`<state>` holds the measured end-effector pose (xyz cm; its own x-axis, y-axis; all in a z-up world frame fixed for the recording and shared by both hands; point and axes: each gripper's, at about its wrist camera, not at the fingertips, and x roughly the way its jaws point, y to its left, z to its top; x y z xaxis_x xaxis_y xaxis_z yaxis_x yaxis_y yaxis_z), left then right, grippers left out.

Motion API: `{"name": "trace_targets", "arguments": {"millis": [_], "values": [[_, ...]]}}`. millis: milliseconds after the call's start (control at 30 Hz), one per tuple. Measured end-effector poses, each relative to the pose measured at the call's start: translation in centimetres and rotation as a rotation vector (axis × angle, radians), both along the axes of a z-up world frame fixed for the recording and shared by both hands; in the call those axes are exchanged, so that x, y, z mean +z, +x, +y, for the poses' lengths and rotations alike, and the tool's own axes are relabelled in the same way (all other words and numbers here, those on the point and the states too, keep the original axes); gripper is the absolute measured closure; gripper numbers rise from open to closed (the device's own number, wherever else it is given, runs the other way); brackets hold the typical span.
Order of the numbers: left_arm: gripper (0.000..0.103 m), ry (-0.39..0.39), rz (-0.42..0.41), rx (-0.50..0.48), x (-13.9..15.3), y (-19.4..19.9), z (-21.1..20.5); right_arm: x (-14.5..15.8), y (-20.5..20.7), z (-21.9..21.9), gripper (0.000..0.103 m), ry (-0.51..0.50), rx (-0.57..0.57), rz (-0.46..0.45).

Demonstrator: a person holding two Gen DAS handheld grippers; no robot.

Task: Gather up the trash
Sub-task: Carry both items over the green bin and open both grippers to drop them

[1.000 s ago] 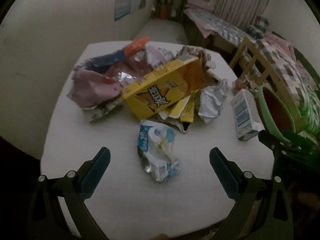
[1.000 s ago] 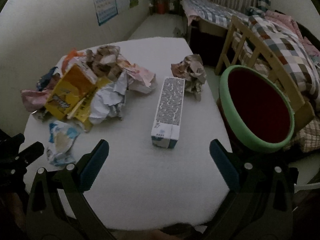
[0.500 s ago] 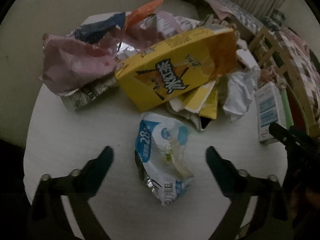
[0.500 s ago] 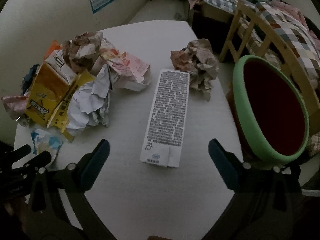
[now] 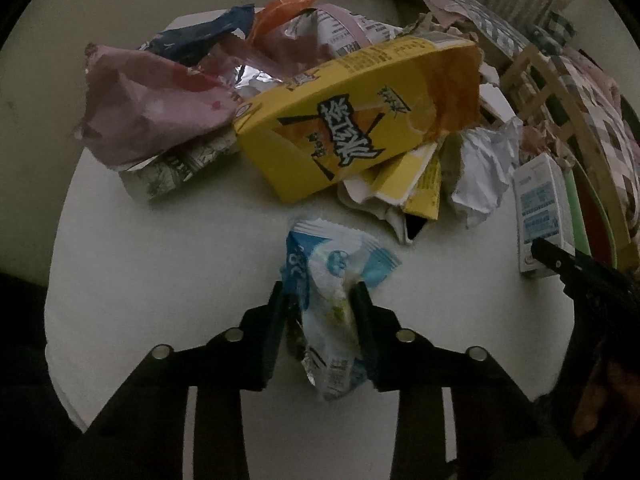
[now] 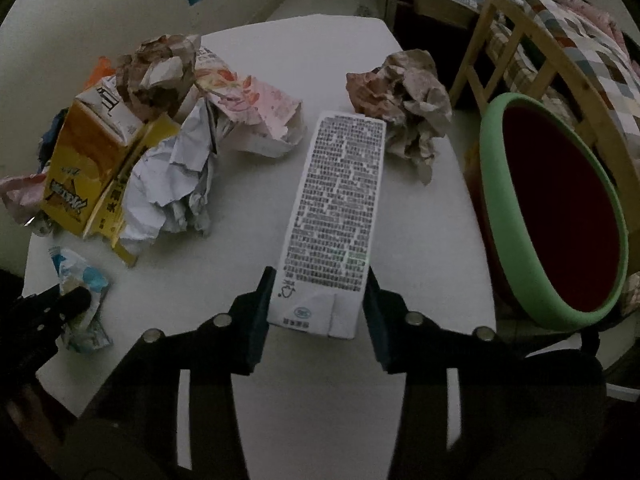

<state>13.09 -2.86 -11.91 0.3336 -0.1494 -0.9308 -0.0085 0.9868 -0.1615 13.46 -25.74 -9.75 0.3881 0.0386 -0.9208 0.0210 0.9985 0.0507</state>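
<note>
Nearest the person, the left gripper (image 5: 318,300) had just been closing and pinched the crumpled blue-and-white wrapper (image 5: 332,312) across its narrow middle, the wrapper lying lengthwise straight ahead on the white table (image 5: 160,280). The right gripper (image 6: 318,296) had likewise just been closing and gripped the near end of the white carton (image 6: 334,220), whose long axis ran directly away from it. Farther right, the green-rimmed bin (image 6: 560,220) stood just beside the table edge, nearer the right hand.
</note>
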Motion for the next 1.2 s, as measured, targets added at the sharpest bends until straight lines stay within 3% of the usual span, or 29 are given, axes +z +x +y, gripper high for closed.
{"name": "trace_targets", "arguments": {"millis": [167,433,633,1000,1200], "values": [[0.082,-0.004,-0.011,-0.012,1.2,-1.4,0.3,0.9,-1.1,-0.4,0.067,0.019,0.009,-0.008],[0.083,-0.022,-0.037,-0.045,3.7,-2.6,-0.5,3.0,-2.4,-1.2,0.067,0.049,0.026,-0.039],[0.083,-0.056,-0.092,-0.098,6.9,-1.4,-3.6,5.1,-2.9,-3.1,0.067,0.073,0.004,-0.083],[0.083,-0.136,-0.172,-0.297,11.9,2.7,-15.4,7.6,-1.9,-13.8,0.067,0.049,-0.193,-0.151],[0.083,-0.165,-0.174,-0.414,12.9,4.6,-23.4,7.4,-1.6,-19.5,0.067,0.034,-0.279,-0.146]]}}
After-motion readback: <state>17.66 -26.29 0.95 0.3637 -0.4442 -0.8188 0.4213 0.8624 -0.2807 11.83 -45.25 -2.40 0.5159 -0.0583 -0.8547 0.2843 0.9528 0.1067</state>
